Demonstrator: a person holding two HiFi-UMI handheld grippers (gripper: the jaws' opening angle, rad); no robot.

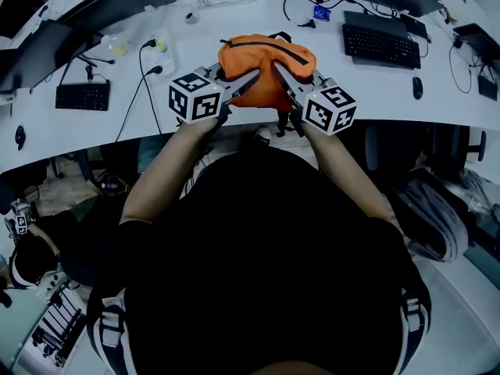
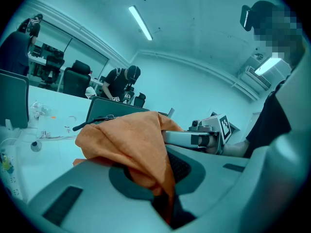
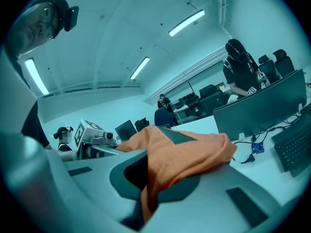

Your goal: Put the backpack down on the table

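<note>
White curved table [image 1: 437, 104], office room; keyboard [image 1: 381, 44] at right, cables [image 1: 141, 92] at left. Backpack [image 1: 266, 69]: orange, soft cloth, likely light and floppy; just past near edge, mid-table. Left gripper [image 1: 248, 79]: clamped tight on top fabric. Right gripper [image 1: 280, 70]: same, opposite side. Best hold: top folds, both sides. Bare room ahead, between keyboard and cables

One orange backpack [image 1: 266, 69] appearing in view, two grippers showing, left gripper [image 1: 248, 79] and right gripper [image 1: 280, 70], one white table [image 1: 437, 104] carrying two keyboards, left keyboard [image 1: 82, 96] and right keyboard [image 1: 381, 45], one mouse [image 1: 417, 88] lying right, possibly a second mouse [image 1: 19, 137] lying left, dim
</note>
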